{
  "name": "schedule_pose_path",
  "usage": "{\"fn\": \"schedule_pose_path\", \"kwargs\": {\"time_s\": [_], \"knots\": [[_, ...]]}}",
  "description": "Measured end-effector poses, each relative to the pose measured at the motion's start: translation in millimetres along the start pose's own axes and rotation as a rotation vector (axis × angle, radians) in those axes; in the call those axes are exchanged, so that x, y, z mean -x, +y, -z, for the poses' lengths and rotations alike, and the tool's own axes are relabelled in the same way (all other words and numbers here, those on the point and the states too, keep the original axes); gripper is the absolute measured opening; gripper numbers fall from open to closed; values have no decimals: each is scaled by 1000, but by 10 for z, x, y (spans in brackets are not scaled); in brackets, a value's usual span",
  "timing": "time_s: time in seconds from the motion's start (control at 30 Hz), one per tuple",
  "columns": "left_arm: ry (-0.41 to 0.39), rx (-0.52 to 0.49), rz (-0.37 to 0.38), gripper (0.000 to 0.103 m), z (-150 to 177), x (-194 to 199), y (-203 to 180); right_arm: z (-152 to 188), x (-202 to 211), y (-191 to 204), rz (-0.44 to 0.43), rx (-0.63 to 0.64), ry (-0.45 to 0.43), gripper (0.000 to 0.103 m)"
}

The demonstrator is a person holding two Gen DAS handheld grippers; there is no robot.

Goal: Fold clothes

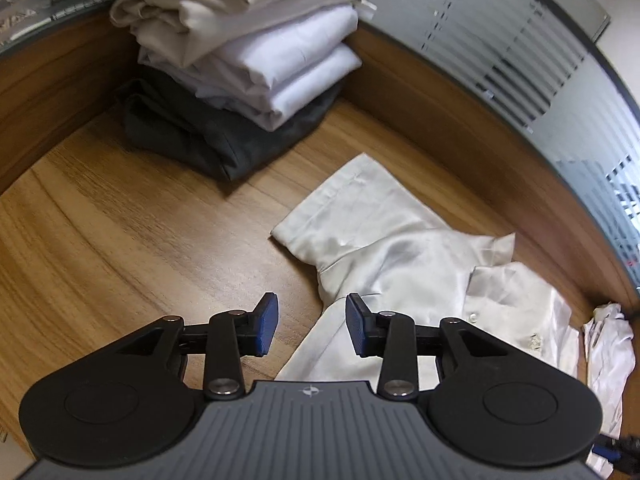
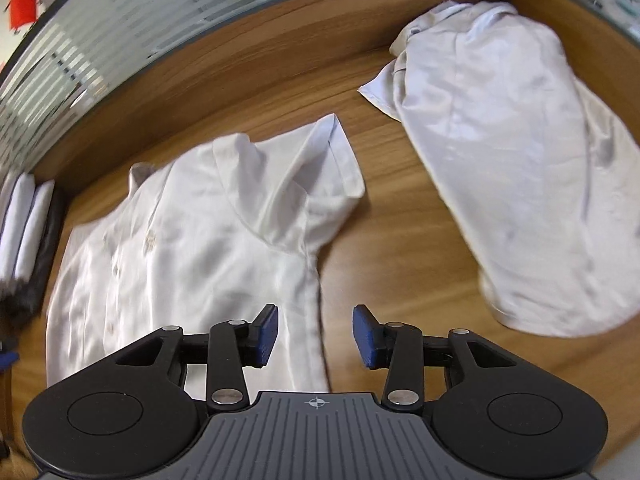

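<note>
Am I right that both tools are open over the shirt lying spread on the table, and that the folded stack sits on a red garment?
Not quite: in the left wrist view the folded stack sits on a dark grey garment, not red. Both the left tool and right tool are open over the spread shirt.

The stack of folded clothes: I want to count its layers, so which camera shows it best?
The left wrist view. There the stack of folded clothes sits ahead on the wooden table, cream and white pieces on a dark garment, all sides visible. The right wrist view catches only a blurred sliver at its left edge.
</note>
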State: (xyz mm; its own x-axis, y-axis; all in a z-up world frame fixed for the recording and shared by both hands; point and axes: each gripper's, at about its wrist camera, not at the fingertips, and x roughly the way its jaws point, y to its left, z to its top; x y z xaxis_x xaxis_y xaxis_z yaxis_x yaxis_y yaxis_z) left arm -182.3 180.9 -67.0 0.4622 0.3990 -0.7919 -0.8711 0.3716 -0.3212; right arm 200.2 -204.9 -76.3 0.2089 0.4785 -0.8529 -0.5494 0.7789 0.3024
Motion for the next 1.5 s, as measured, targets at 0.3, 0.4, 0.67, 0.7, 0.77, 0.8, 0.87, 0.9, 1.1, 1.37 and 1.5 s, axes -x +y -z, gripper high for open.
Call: {"fn": "schedule_pose_path", "kwargs": {"time_s": [0.3,0.4,0.67,0.7,0.77,0.8,0.87,0.9,1.1,1.37,1.5], "knots": [[59,193,45,42,-266,-350,228,-221,-535,155,50,-98,-11,43],[72,216,82,42,-339,-469,210,-249,-610,178,69,-110,-12,27],[147,220,110,46,-427,-840,74,-318,-792,237,116,-136,-15,4],[156,224,109,46,-427,-886,63,-318,-785,239,119,-131,-17,4],[172,244,121,46,-416,-958,54,-322,-776,235,126,-124,-22,4],[179,254,126,46,-408,-987,53,-327,-777,224,127,-126,-22,4],[195,268,136,45,-391,-1048,49,-329,-771,201,128,-133,-27,4],[203,274,143,37,-383,-1077,48,-329,-768,191,126,-136,-31,4],[68,318,65,2,-430,-967,73,-347,-721,146,133,-111,-66,3],[-23,242,1,2,-693,-886,-34,-604,-497,-105,266,-126,-200,2],[-1,228,-36,2,-730,-969,-36,-785,-479,-407,292,-190,-204,2]]}}
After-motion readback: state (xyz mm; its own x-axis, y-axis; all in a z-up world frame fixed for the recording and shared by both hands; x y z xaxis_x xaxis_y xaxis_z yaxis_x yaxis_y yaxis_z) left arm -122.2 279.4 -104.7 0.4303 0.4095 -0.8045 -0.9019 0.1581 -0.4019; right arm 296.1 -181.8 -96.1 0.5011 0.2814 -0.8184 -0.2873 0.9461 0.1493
